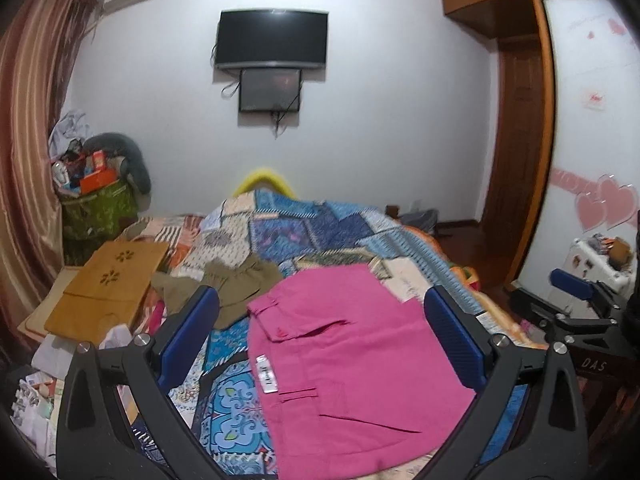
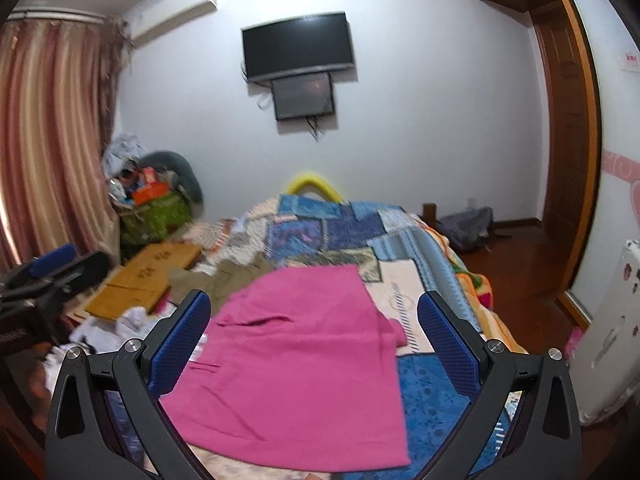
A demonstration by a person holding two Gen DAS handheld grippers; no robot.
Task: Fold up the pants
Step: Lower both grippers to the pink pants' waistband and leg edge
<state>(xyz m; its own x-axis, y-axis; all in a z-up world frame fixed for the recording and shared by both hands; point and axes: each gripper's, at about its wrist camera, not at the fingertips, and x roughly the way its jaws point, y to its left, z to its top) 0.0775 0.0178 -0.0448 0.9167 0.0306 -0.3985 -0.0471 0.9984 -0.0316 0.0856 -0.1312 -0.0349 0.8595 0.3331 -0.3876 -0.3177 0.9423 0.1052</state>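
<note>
Both grippers hover above the pink pants (image 1: 352, 364), which lie on the patchwork quilt (image 1: 304, 232) at the near end of the bed, w/ olive shorts (image 1: 236, 284) just beside them on the left. Left gripper (image 1: 320, 332) has fingers spread wide, nothing between them; right gripper (image 2: 314, 332) same, spread and empty.

Step in hand looks like picking edges for the next fold. To do it well: bring each gripper low to a near corner, pinch all layers at once, lift evenly on both sides so cloth doesn't skew, lay edge onto edge, then let go.

Pants look already folded to a squarish block, approx flat. Back pocket flap, white label (image 1: 266, 374) and pleat stitching show on the left side. 1 corner on the right sticks out, a bit rumpled.
</note>
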